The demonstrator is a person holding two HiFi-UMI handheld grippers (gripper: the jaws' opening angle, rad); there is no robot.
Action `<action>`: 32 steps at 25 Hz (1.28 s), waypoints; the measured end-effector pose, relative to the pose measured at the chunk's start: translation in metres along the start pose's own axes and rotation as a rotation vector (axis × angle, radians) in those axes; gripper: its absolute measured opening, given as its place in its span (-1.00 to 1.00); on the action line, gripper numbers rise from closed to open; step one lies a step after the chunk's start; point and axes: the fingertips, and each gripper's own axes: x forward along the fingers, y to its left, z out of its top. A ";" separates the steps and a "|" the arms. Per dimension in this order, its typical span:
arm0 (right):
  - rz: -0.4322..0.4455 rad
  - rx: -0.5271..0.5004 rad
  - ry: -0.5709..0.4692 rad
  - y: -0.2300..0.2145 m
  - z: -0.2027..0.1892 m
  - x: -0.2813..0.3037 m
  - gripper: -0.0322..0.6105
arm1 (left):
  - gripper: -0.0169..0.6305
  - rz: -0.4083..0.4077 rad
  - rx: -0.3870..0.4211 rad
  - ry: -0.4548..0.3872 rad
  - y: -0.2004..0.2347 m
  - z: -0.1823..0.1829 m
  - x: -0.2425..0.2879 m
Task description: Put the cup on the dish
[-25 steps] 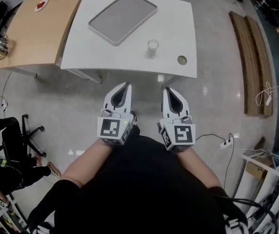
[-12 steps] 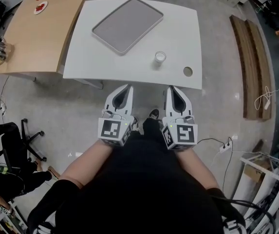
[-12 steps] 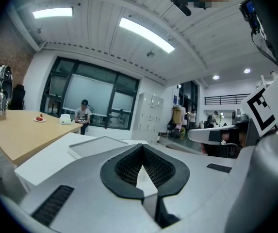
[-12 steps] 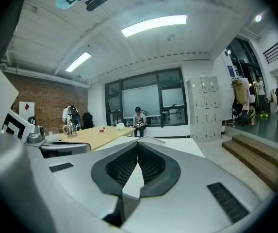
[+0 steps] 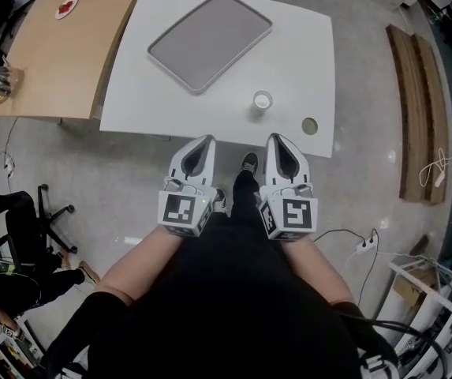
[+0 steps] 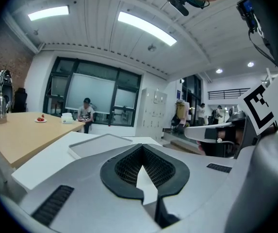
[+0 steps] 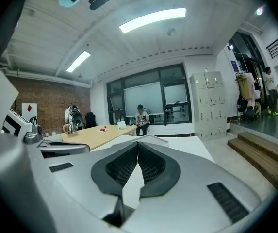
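In the head view a small white cup [image 5: 262, 101] stands on the white table [image 5: 304, 46], near its front edge. The dish, a grey rectangular tray [image 5: 210, 39], lies farther back and to the left of the cup. My left gripper [image 5: 207, 139] and right gripper [image 5: 274, 137] hover side by side over the floor, just short of the table's front edge, both pointing at it. Each is shut with nothing between its jaws. The left gripper view shows the left gripper [image 6: 141, 147] closed, with the tray [image 6: 102, 142] ahead. The right gripper [image 7: 138, 143] looks the same; the cup is hidden there.
A round hole [image 5: 310, 125] sits in the table's front right corner. A wooden table [image 5: 60, 46] adjoins on the left with a red-topped plate [image 5: 66, 8] and a kettle [image 5: 1, 77]. Wooden planks [image 5: 415, 109] lie on the floor at right. A person [image 6: 86, 111] sits far behind.
The table, tray and cup have slid down the head view, nearer to me. Both grippers, still shut, now reach close to the table's front edge. A shoe shows between them.
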 end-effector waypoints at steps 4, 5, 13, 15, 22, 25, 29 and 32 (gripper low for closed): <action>0.025 0.005 0.021 -0.018 -0.005 0.030 -0.86 | -0.92 0.022 -0.001 0.012 0.006 0.001 0.032; 0.034 0.003 0.034 -0.023 -0.007 0.038 -0.86 | -0.92 0.028 -0.001 0.021 0.008 0.001 0.041; 0.106 -0.004 0.116 -0.054 -0.021 0.102 -0.86 | -0.92 0.026 0.029 0.038 0.017 0.002 0.118; 0.125 -0.006 0.127 -0.063 -0.023 0.115 -0.86 | -0.92 0.028 0.033 0.045 0.018 0.004 0.137; 0.214 -0.011 0.205 -0.080 -0.040 0.149 -0.86 | -0.92 0.040 0.044 0.086 0.022 -0.002 0.184; 0.241 -0.014 0.240 -0.080 -0.050 0.161 -0.85 | -0.92 0.029 0.035 0.112 0.027 -0.012 0.198; 0.287 -0.010 0.306 -0.067 -0.073 0.173 -0.56 | -0.92 -0.005 0.025 0.150 0.035 -0.028 0.211; 0.314 -0.018 0.376 -0.063 -0.098 0.181 -0.18 | -0.92 -0.033 0.028 0.170 0.038 -0.035 0.223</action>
